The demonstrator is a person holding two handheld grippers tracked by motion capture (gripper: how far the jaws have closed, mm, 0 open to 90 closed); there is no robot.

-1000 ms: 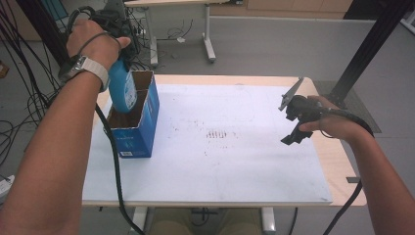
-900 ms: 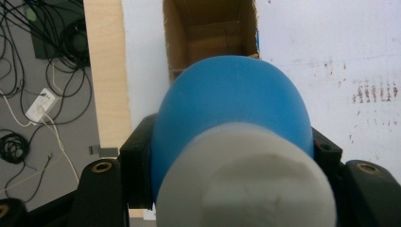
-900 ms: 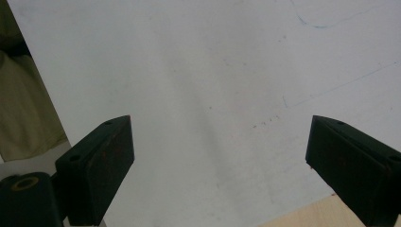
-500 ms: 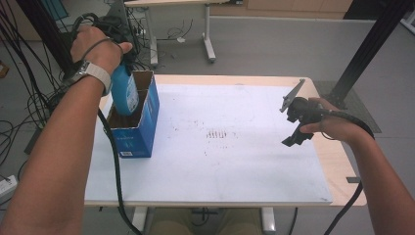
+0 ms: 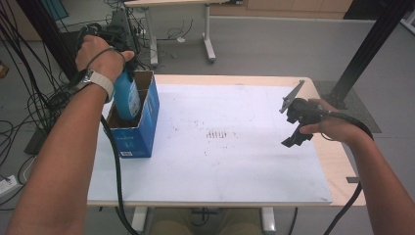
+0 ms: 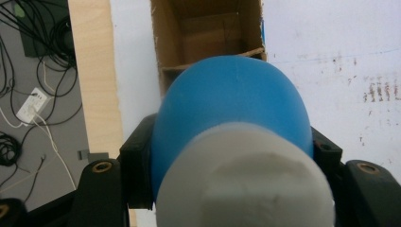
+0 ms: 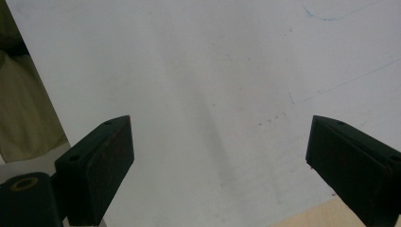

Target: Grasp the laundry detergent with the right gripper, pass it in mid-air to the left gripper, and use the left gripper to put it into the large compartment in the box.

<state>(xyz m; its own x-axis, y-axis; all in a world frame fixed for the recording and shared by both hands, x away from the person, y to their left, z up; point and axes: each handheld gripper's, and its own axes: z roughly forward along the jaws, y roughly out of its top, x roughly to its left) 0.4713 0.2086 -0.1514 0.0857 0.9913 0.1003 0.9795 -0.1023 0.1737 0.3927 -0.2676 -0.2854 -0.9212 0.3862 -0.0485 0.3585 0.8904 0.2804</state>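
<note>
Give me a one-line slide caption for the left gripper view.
Left gripper, jaws clamped on a blue bottle with a white cap, above an open cardboard box.

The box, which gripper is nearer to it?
Left. The left gripper holds a blue bottle partly inside the box; the right gripper hovers open, far across the table.
</note>
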